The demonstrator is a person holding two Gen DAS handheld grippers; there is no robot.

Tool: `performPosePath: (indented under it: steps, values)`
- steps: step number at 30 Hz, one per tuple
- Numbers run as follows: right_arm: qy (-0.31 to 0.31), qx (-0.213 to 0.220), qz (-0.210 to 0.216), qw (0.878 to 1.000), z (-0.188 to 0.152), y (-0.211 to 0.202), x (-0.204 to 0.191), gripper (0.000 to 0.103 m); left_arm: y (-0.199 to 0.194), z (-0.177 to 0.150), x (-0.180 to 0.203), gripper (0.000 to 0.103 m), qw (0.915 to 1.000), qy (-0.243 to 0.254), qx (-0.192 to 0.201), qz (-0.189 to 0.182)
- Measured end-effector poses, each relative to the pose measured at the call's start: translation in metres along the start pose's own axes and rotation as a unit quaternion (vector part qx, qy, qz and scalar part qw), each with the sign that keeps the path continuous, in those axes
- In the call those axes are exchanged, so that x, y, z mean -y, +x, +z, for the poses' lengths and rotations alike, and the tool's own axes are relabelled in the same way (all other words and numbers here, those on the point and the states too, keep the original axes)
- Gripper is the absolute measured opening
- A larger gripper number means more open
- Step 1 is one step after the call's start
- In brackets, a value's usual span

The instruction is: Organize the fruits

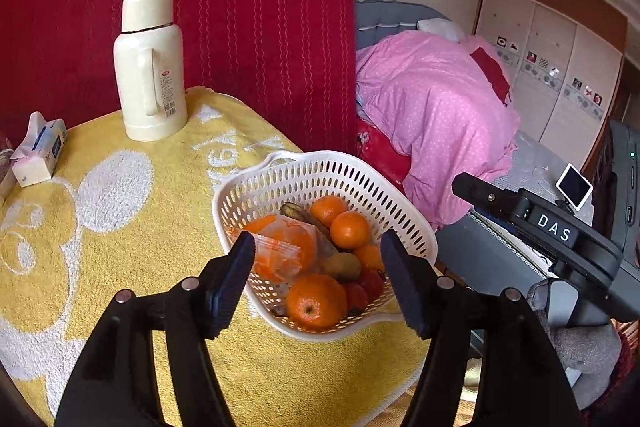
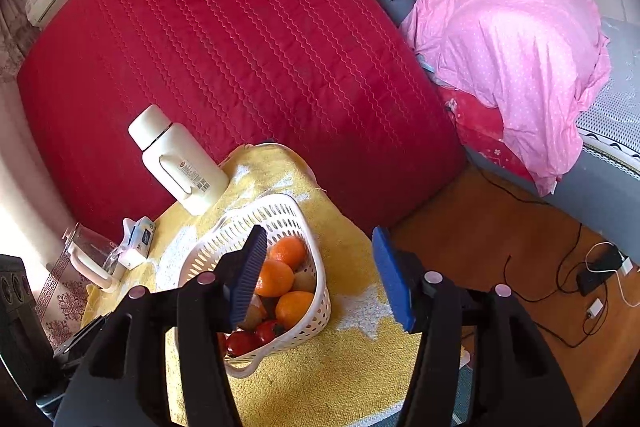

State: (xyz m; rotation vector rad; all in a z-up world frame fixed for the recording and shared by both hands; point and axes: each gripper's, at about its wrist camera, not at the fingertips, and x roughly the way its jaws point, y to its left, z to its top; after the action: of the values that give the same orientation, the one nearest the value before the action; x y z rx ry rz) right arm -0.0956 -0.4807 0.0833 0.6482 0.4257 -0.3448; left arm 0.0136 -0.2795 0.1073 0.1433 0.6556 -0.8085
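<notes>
Here your white perforated basket (image 1: 320,171) sits near the right edge of the yellow terry towel (image 1: 132,227) covering the table, so open room lies mostly to its left, toward the cream thermos (image 1: 150,67) and tissue pack (image 1: 40,151). Behind, a red quilted mattress (image 1: 240,7) walls off the back. The basket holds the fruit: smooth oranges (image 1: 349,229), a fuzzy brown kiwi (image 1: 342,265), a dark banana (image 1: 298,213), glossy red fruits (image 1: 370,283) and a crinkly plastic-wrapped orange item (image 1: 286,251). Your left gripper (image 1: 318,281) hangs just above the basket, fingers spread apart and gripping nothing. Your right gripper (image 2: 320,275) is likewise released, empty, its left pad over the basket (image 2: 288,211), its right over bare towel. A glass jug (image 2: 90,251) stands at the table's far left; cables (image 2: 560,307) trail across the wooden floor (image 2: 480,227) beside the pink bedding (image 2: 512,39).
</notes>
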Motion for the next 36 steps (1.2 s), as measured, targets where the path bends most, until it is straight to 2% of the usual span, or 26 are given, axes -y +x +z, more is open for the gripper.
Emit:
performPosePath:
  steps: [4, 7, 10, 13, 22, 24, 30, 32, 36]
  values:
    - [-0.004, -0.002, 0.002, 1.000, 0.001, -0.002, 0.000, 0.059, -0.011, 0.000, -0.018, 0.067, 0.9993, -0.019, 0.013, 0.030]
    - [-0.007, -0.005, 0.006, 1.000, 0.001, -0.003, -0.002, 0.063, -0.018, -0.002, -0.026, 0.076, 0.9979, -0.028, 0.019, 0.054]
    - [-0.017, -0.013, 0.013, 1.000, 0.002, -0.005, -0.005, 0.065, -0.022, -0.007, -0.026, 0.083, 0.9964, -0.021, 0.020, 0.079]
    - [-0.031, -0.018, 0.018, 0.999, 0.001, -0.009, -0.009, 0.073, -0.024, -0.015, -0.022, 0.088, 0.9950, -0.003, 0.021, 0.098]
    - [-0.077, -0.053, 0.029, 0.995, -0.015, -0.018, -0.012, 0.076, -0.020, -0.032, -0.013, 0.089, 0.9911, 0.013, 0.008, 0.132]
    - [-0.088, -0.059, 0.028, 0.994, -0.021, -0.017, -0.015, 0.080, -0.022, -0.034, -0.014, 0.089, 0.9897, 0.012, 0.010, 0.143]
    - [-0.118, -0.075, 0.032, 0.990, -0.037, -0.009, -0.030, 0.080, -0.026, -0.038, -0.015, 0.089, 0.9836, 0.014, 0.016, 0.179]
    - [-0.130, -0.076, 0.032, 0.988, -0.041, -0.008, -0.036, 0.081, -0.026, -0.039, -0.015, 0.094, 0.9820, 0.018, 0.015, 0.188]
    - [-0.154, -0.074, 0.027, 0.985, -0.045, -0.009, -0.044, 0.090, -0.027, -0.042, -0.017, 0.094, 0.9792, 0.022, 0.014, 0.201]
